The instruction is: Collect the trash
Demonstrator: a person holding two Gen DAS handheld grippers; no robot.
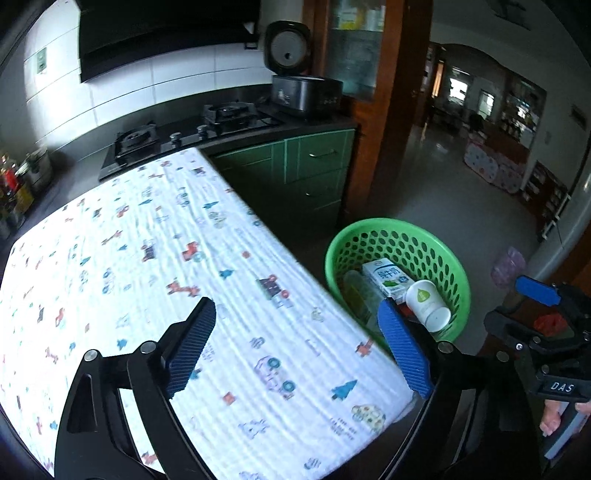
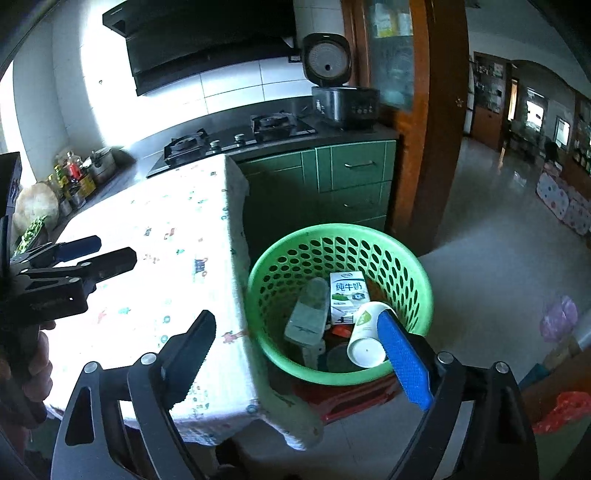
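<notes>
Strong light pours in from the left, so the patterned cloth (image 1: 155,266) on the surface blows out nearly white, worse in the right wrist view. The tiled wall (image 2: 85,107) glares too. The green cabinets (image 2: 332,177) and range hood (image 1: 166,33) sit dim. Heavy fisheye bending with black corners; the far room looks soft and smeary.

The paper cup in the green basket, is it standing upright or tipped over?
Tipped over. The paper cup lies on its side in the green basket, its flat base facing the camera, leaning beside the milk carton.
</notes>
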